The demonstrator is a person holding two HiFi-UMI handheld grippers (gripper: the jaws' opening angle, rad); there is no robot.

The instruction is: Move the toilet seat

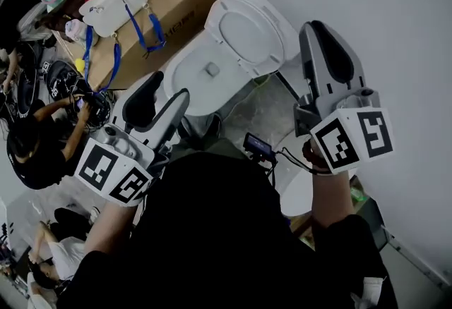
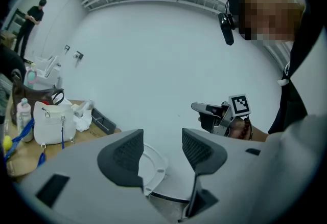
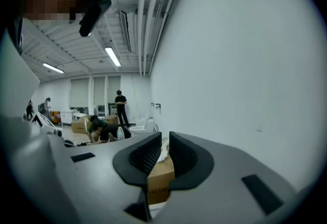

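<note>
The white toilet (image 1: 201, 82) stands against the wall, its seat (image 1: 247, 29) tipped up and leaning back. In the head view my left gripper (image 1: 168, 89) hovers just left of the bowl, jaws wide apart and empty. The left gripper view looks between those open jaws (image 2: 162, 143) onto the raised seat (image 2: 153, 166), whose underside bumpers show. My right gripper (image 1: 321, 29) is held high, right of the toilet and close to the wall, touching nothing. In its own view the jaws (image 3: 164, 141) are drawn together to a thin slit with nothing between them.
A large cardboard box (image 1: 176, 11) stands left of the toilet with a white bag (image 1: 116, 1) and blue straps on it. People crouch on the floor at the far left (image 1: 35, 152). The white wall (image 1: 395, 32) runs along the right.
</note>
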